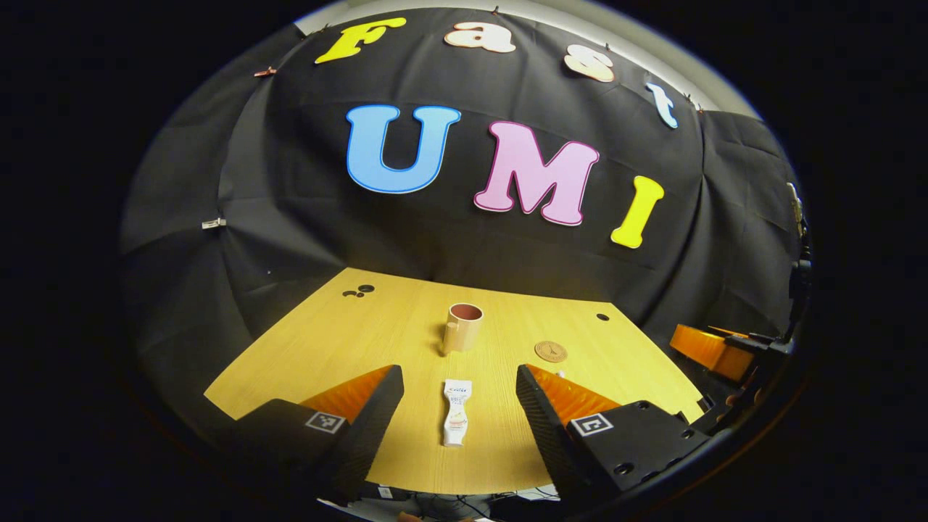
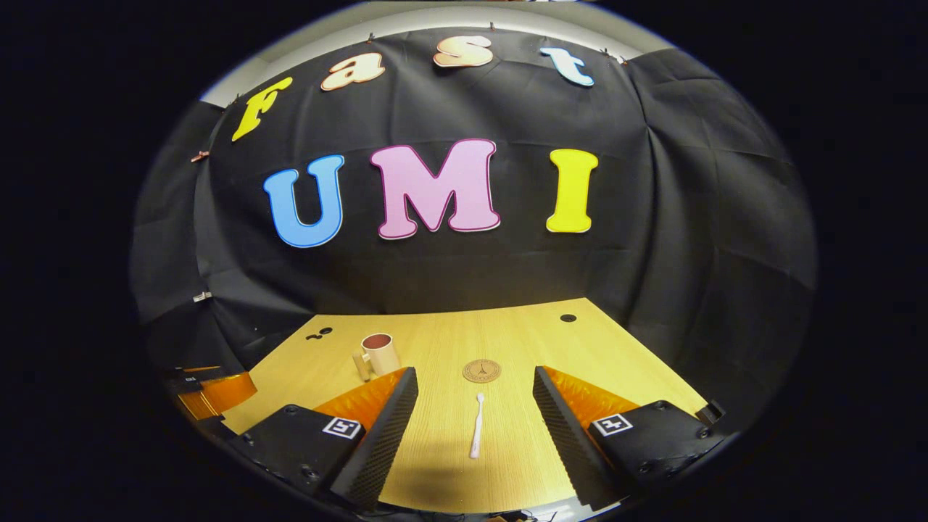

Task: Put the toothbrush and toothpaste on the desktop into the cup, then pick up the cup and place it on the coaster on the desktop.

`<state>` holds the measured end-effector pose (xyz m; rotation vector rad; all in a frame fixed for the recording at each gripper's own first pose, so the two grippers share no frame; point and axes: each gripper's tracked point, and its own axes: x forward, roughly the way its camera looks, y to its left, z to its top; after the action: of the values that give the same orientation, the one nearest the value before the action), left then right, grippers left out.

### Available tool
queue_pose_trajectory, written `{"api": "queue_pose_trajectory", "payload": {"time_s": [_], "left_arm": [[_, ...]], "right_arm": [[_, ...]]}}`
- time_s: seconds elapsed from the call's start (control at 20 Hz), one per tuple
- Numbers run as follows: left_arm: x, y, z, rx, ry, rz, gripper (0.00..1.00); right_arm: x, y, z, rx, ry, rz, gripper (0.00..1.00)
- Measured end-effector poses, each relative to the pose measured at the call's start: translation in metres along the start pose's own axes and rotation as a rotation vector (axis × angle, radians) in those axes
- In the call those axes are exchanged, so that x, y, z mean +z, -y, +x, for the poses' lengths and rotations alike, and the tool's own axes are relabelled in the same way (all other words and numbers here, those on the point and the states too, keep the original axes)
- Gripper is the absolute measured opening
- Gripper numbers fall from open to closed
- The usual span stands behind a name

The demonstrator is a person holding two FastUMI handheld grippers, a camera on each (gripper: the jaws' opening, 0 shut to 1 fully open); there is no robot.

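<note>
A white toothpaste tube [image 1: 457, 412] lies flat on the wooden desktop [image 1: 348, 333], straight ahead between the fingers of my open left gripper [image 1: 459, 406], which hovers above it. Beyond the tube stands a beige cup [image 1: 462, 327] with a dark pink inside and its handle towards me. A round brown coaster [image 1: 551, 351] lies to the cup's right. In the right gripper view a white toothbrush [image 2: 477, 425] lies lengthwise between the fingers of my open right gripper [image 2: 475, 424]. The coaster [image 2: 482, 370] sits just past the brush, and the cup [image 2: 378, 354] stands to the left.
The desktop [image 2: 623, 348] has small round holes at its far left [image 1: 359, 291] and far right [image 2: 568, 317]. The right gripper's orange and black body [image 1: 714, 349] shows at the right edge of the left gripper view. Black cloth walls close in the desk.
</note>
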<state>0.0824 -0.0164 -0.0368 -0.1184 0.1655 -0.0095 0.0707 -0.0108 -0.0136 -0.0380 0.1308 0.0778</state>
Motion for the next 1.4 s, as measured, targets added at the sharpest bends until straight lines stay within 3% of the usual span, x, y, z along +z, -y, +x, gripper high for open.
{"api": "queue_pose_trajectory", "payload": {"time_s": [0.55, 0.75, 1.1, 1.4], "left_arm": [[-0.064, -0.017, 0.101, 0.097, -0.191, -0.088, 0.97], [-0.091, -0.017, 0.135, 0.098, -0.281, -0.048, 0.98], [-0.140, -0.012, 0.177, 0.125, -0.429, -0.008, 0.98], [-0.170, -0.022, 0.190, 0.144, -0.516, 0.123, 0.98]], "right_arm": [[-0.006, 0.019, 0.078, 0.091, -0.094, 0.016, 0.98], [-0.017, 0.029, 0.100, 0.121, -0.143, 0.015, 0.98], [-0.036, 0.048, 0.125, 0.104, -0.218, 0.050, 0.99], [-0.051, 0.062, 0.136, 0.063, -0.279, 0.115, 0.98]]}}
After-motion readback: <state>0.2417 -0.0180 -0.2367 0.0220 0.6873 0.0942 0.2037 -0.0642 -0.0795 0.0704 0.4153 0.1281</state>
